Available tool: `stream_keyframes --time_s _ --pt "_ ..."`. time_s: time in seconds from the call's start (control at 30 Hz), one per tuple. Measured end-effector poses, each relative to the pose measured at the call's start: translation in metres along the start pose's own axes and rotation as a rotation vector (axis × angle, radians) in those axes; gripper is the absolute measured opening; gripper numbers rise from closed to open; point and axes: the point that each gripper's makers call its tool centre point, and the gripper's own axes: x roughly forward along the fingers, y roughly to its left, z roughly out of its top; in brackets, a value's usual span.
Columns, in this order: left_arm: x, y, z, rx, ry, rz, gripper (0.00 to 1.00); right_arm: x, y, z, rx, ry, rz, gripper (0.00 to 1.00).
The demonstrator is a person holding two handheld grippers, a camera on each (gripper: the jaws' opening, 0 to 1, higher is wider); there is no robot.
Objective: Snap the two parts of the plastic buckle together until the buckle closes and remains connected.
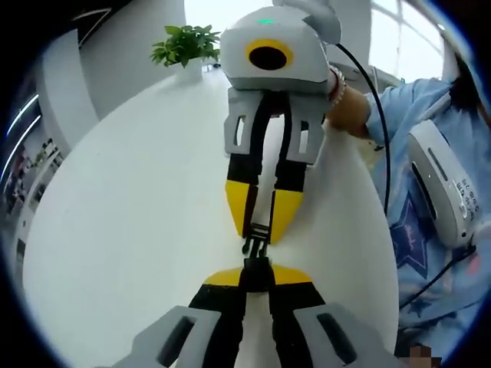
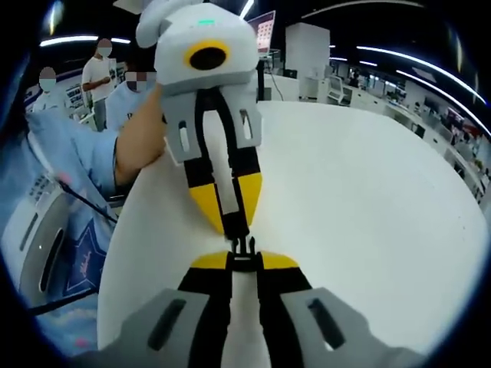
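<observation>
Left gripper view had my left gripper pinched shut on one buckle half, strap trailing back between the jaws. My right gripper came in nose to nose from the top, clamped on the other buckle half with its white strap running up the middle. I held them head-on like that so the prongs lined up with the socket. Both halves sat just above the white table, touching at the tips, but I couldn't tell if they'd clicked. Right gripper view showed the same meeting from the other side. Seemed like a straight push was all that was left. A potted plant sat well out of the way.
</observation>
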Motion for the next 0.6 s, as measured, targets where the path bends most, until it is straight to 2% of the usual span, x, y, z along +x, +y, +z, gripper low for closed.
stream_keyframes --time_s 0.2,0.6 --pt "0.0002 -0.0005 -0.0003 0.000 -0.004 -0.001 0.10 -0.0011 0.0013 -0.0006 0.030 -0.025 0.025 0.12" --pt "-0.0009 0.0013 -0.0015 0.003 -0.015 -0.006 0.10 0.0049 0.0056 0.0022 -0.036 -0.015 0.010 0.12"
